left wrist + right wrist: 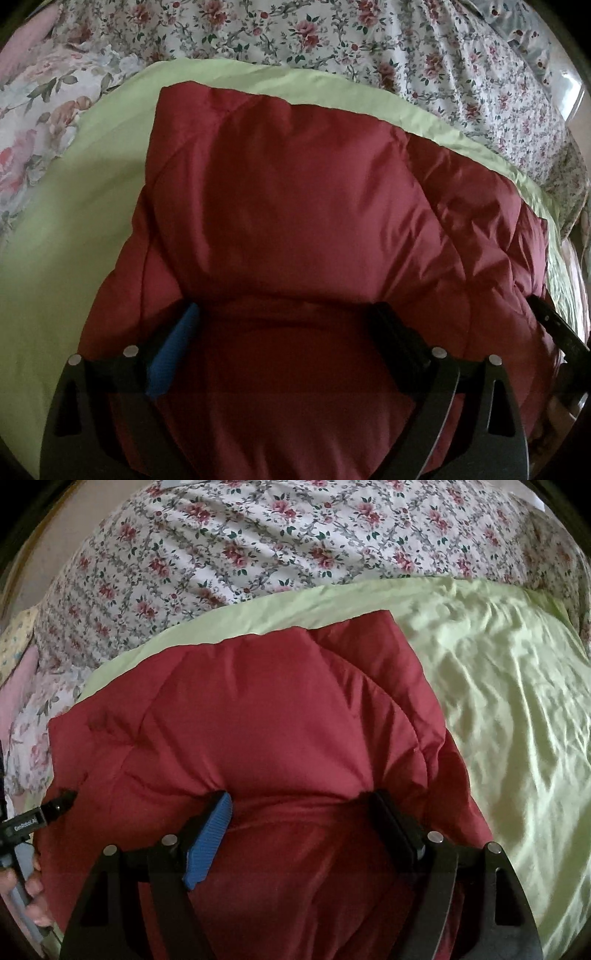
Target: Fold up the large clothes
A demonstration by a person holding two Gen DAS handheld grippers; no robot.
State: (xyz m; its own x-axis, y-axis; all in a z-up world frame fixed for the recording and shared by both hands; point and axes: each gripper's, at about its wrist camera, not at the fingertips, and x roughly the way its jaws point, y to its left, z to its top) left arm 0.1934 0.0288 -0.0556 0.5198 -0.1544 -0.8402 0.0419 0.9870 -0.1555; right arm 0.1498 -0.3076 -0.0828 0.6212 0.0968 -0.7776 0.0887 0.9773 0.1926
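A red padded garment [295,184] lies folded into a thick bundle on a light green sheet [74,221]. My left gripper [286,310] holds the bundle's near edge, and puffy red fabric fills the gap between its blue pad [173,354] and black pad. In the right wrist view the same red garment [240,720] bulges between the fingers of my right gripper [300,797], which grips the near edge further right. Both sets of jaws stand wide around the thick fold. The left gripper's tip [55,805] shows at the left edge, with a hand [33,886] below it.
Floral bedding [258,535] covers the bed beyond the green sheet [498,701], which spreads wrinkled to the right. A larger-flowered cloth [33,122] lies at the left. The other gripper's black finger [554,325] shows at the right edge.
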